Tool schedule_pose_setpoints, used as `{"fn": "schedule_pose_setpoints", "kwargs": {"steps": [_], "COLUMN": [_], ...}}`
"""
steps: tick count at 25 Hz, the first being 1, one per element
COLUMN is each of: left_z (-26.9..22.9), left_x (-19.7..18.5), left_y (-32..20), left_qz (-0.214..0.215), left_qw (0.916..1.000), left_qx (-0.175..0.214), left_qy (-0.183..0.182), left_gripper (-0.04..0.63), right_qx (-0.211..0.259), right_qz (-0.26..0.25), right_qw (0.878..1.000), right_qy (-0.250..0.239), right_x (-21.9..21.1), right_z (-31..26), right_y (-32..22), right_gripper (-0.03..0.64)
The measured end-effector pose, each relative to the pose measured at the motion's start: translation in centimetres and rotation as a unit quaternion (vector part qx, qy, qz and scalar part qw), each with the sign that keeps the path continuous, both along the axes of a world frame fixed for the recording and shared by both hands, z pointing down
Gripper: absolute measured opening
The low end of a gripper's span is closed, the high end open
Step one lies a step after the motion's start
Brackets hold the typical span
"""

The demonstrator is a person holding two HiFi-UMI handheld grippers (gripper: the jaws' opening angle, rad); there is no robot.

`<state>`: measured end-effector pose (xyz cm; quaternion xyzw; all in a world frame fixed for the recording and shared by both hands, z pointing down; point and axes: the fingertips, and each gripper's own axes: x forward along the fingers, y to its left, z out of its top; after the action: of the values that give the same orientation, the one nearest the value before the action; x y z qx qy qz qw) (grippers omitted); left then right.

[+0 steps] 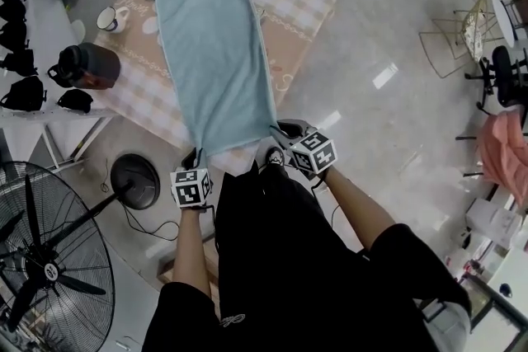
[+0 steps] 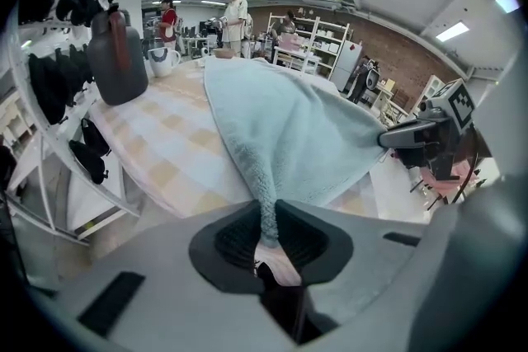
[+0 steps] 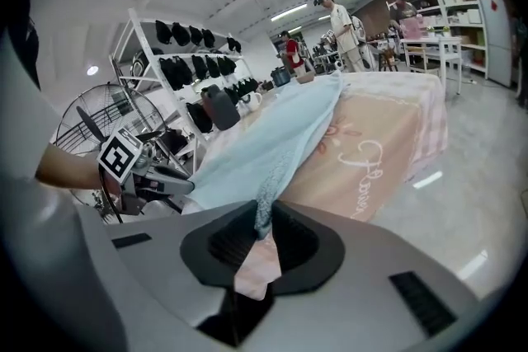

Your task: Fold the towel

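At the table's [image 1: 301, 0] near edge, left gripper [image 2: 266, 220] and right gripper [image 3: 262, 220] each pinch a corner of the blue towel [image 1: 214, 45].

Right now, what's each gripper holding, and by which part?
Both hold the towel. The left gripper is shut on its near left corner, and the right gripper is shut on its near right corner.
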<state>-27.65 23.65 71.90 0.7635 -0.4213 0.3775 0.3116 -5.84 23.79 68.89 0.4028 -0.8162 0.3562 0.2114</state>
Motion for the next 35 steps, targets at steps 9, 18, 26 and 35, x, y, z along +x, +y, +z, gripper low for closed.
{"fn": "schedule_pose_setpoints", "kwargs": {"steps": [9, 18, 26, 35], "left_z": [-2.2, -6.3, -12.5, -17.1], "left_x": [0.7, 1.5, 1.8, 2.5], "left_y": [3.7, 5.7, -0.9, -13.4], "left_qz": [0.000, -0.056, -0.106, -0.142], "left_qw": [1.0000, 0.9967, 0.9846, 0.9646], "left_qx": [0.000, 0.033, 0.106, 0.171], "left_qy": [0.010, 0.049, 0.090, 0.142], "left_gripper": [0.052, 0.048, 0.046, 0.046], "right_qx": [0.005, 0.027, 0.075, 0.113], "right_qz": [-0.021, -0.033, -0.038, -0.040], "right_qw": [1.000, 0.999, 0.996, 0.991], "right_qy": [-0.006, -0.010, -0.018, -0.059], "right_x": [0.6, 2.1, 2.5, 3.6], "right_z": [-2.2, -4.9, -10.2, -15.2], "right_y": [3.6, 5.7, 0.1, -10.7], "right_gripper": [0.051, 0.051, 0.051, 0.051]}}
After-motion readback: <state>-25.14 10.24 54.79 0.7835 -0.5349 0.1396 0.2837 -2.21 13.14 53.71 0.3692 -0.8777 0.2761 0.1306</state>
